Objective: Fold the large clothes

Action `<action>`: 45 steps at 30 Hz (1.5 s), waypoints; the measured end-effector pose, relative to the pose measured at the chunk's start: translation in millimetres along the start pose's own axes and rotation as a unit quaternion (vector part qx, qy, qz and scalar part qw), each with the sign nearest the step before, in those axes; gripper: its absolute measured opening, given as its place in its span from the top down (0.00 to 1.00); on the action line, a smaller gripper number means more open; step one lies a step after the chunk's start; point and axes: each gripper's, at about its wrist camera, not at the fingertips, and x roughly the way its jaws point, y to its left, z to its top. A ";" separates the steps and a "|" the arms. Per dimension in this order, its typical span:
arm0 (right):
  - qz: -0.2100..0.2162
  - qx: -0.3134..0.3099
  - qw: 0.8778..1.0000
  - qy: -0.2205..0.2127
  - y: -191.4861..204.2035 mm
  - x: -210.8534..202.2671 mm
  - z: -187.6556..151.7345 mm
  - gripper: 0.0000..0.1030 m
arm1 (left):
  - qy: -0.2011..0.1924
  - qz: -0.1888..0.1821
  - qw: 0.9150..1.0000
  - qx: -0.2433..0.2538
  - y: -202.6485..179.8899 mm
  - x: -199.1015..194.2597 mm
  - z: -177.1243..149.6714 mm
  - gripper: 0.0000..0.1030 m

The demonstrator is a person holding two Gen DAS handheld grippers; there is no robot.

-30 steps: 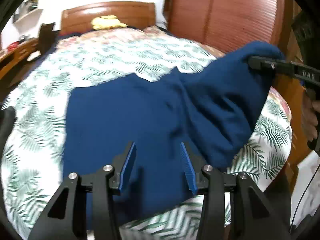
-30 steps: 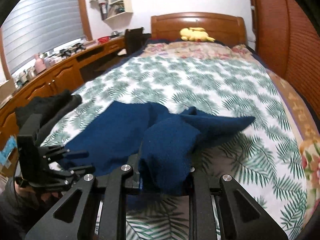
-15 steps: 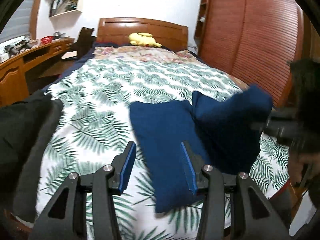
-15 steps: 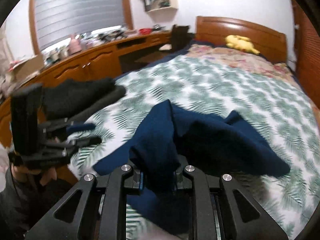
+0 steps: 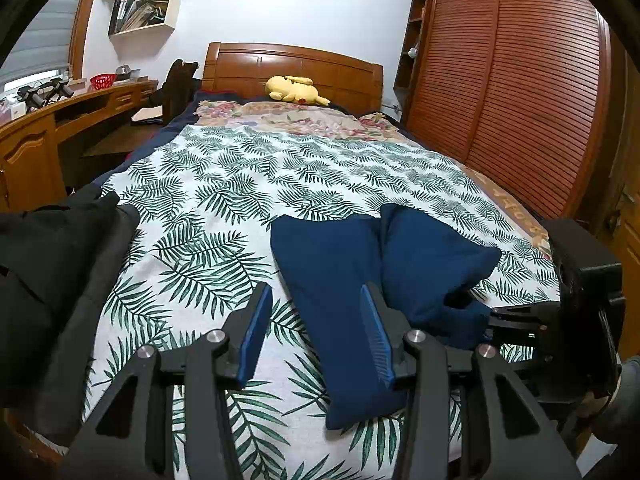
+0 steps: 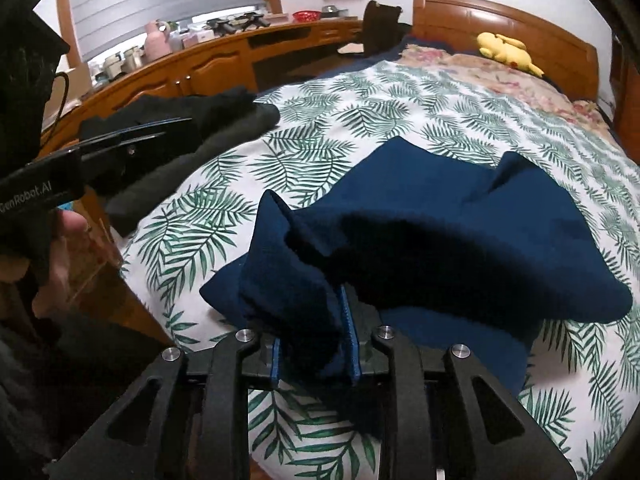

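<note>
Cloth (image 6: 460, 216), thick, soft and floppy, lies half-folded near the bed's (image 5: 224, 184) foot, a bunched corner between my right gripper's (image 6: 314, 344) just-loosening jaws, my left gripper (image 5: 316, 332) spread empty; best taken at corners.

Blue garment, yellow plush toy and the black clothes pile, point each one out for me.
blue garment (image 5: 332, 264): left wrist view, flat middle of its left panel.
yellow plush toy (image 5: 294, 89): left wrist view, its body by the headboard.
black clothes pile (image 6: 192, 128): right wrist view, top of the stack.
</note>
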 end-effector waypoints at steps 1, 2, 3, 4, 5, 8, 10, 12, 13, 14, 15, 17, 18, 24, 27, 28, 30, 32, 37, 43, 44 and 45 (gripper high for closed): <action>-0.002 -0.001 1.000 0.003 0.3 -0.7 -0.4 0.78 | 0.001 0.000 1.000 0.000 0.6 0.6 0.1 0.57; -0.006 -0.003 1.000 0.008 0.4 -2.5 -1.3 0.77 | 0.001 0.001 1.000 0.000 0.3 0.8 0.0 0.57; -0.007 -0.004 1.000 0.012 0.6 -6.2 -3.4 0.70 | 0.002 0.001 1.000 -0.001 -0.1 1.0 0.0 0.57; 0.000 -0.005 1.000 0.014 0.0 -10.8 -5.6 0.55 | 0.003 0.001 1.000 -0.001 0.2 1.7 0.4 0.57; 0.011 -0.004 1.000 0.013 -1.0 -15.8 -7.5 0.48 | 0.003 0.001 1.000 -0.001 0.0 1.5 -0.2 0.57; 0.022 -0.010 1.000 0.002 -1.2 -41.3 -18.7 0.36 | 0.001 -0.001 1.000 0.001 -1.2 1.0 -0.6 0.57; -0.001 -0.010 1.000 -0.002 -4.7 -56.6 -25.5 0.31 | 0.001 -0.003 1.000 0.002 -2.9 0.7 -0.1 0.57; -0.016 -0.006 1.000 -0.001 -15.1 -66.6 -30.7 0.31 | 0.001 -0.007 1.000 0.004 -6.3 0.6 -0.1 0.57; -0.027 -0.004 1.000 -0.001 -22.3 -70.4 -32.8 0.31 | 0.000 -0.011 1.000 0.005 -8.8 0.6 0.0 0.57; -0.037 -0.003 0.999 -0.001 -29.1 -72.4 -34.0 0.31 | 0.000 -0.015 1.000 0.006 -10.2 0.9 -0.1 0.57; -0.053 0.000 0.999 0.001 -39.0 -73.6 -34.8 0.31 | 0.001 -0.022 1.000 0.009 -13.8 1.0 -0.7 0.57; -0.075 0.006 0.997 0.003 -56.9 -73.4 -34.8 0.31 | 0.002 -0.032 0.999 0.013 -20.1 1.2 -1.8 0.57; -0.085 0.012 0.996 0.003 -68.1 -72.4 -34.3 0.31 | 0.003 -0.038 0.999 0.017 -23.9 1.3 -2.6 0.57; -0.150 0.030 0.988 0.023 -129.9 -46.5 -28.1 0.31 | 0.013 -0.065 0.997 0.039 -47.3 3.9 -8.2 0.57; -0.161 0.040 0.985 0.052 -153.4 -19.8 -29.5 0.31 | 0.014 -0.057 0.997 0.048 -50.2 4.0 -9.4 0.57; -0.165 0.041 0.984 0.059 -159.1 -9.9 -29.3 0.31 | 0.014 -0.054 0.997 0.046 -48.7 3.7 -9.0 0.57; -0.163 0.057 0.983 0.053 -170.1 -0.2 -27.7 0.31 | 0.012 -0.050 0.998 0.039 -43.2 2.1 -7.9 0.57; -0.165 0.073 0.983 0.038 -179.1 2.6 -17.9 0.31 | 0.009 -0.041 0.999 0.032 -35.7 0.3 -7.1 0.57; -0.151 0.057 0.987 0.003 -179.7 11.7 35.5 0.31 | 0.006 -0.021 1.000 0.013 -15.0 -4.2 -9.0 0.57; -0.111 -0.020 0.993 -0.033 -131.6 23.8 95.7 0.31 | 0.010 -0.009 1.000 -0.002 1.2 -4.9 -14.7 0.57; -0.112 -0.029 0.993 -0.038 -124.2 24.2 102.5 0.31 | 0.013 -0.008 1.000 -0.002 1.1 -3.1 -15.9 0.57; -0.117 -0.040 0.991 -0.042 -116.3 25.0 108.6 0.31 | 0.016 -0.008 1.000 0.000 0.3 -1.1 -17.1 0.57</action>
